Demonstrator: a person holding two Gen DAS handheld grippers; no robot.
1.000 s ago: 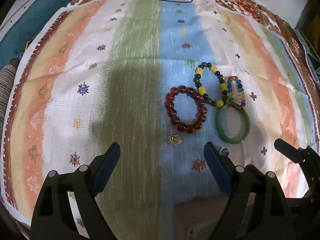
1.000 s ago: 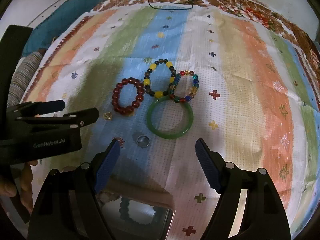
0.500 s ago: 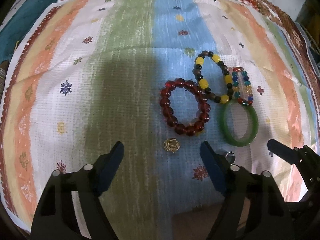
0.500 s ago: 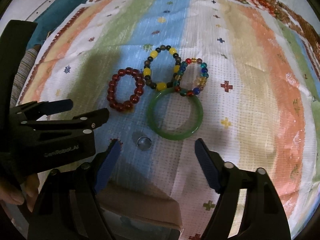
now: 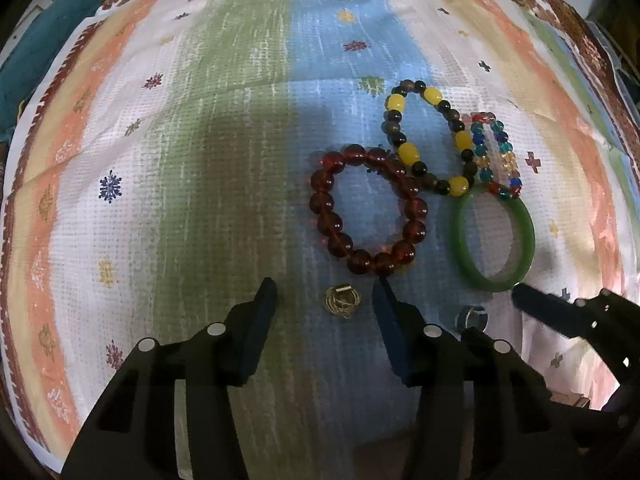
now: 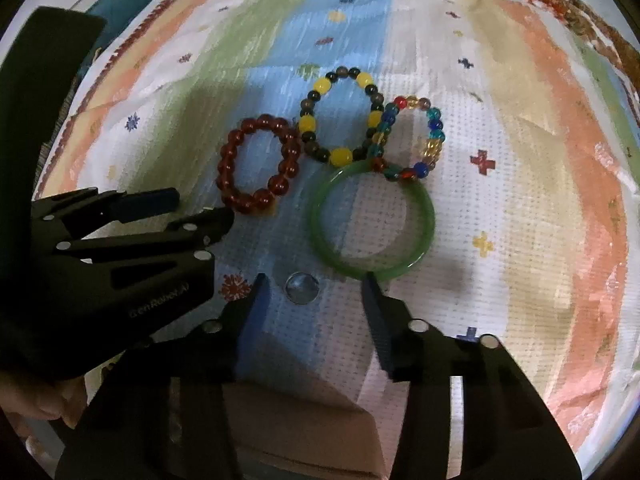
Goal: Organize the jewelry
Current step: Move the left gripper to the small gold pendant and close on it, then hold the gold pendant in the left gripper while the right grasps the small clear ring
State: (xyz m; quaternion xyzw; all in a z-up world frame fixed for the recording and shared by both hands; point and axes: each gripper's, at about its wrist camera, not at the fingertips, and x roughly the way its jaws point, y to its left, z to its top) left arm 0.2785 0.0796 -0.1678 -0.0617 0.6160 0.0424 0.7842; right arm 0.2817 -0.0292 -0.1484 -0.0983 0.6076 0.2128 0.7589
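Four bracelets lie clustered on the striped cloth [image 5: 168, 168]: three beaded — red bead bracelet [image 5: 368, 210], yellow-and-dark bracelet [image 5: 426, 138], multicolored bracelet [image 5: 496, 156] — plus one green bangle [image 5: 494, 236]. Two rings: gold ring [image 5: 342, 300] between the parted left gripper [image 5: 324, 296] fingers, silver ring [image 6: 302, 288] between the parted right gripper [image 6: 314, 290] fingers.

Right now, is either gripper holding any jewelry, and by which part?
Nothing is held. The left gripper is open around the gold ring; the right gripper is open around the silver ring.
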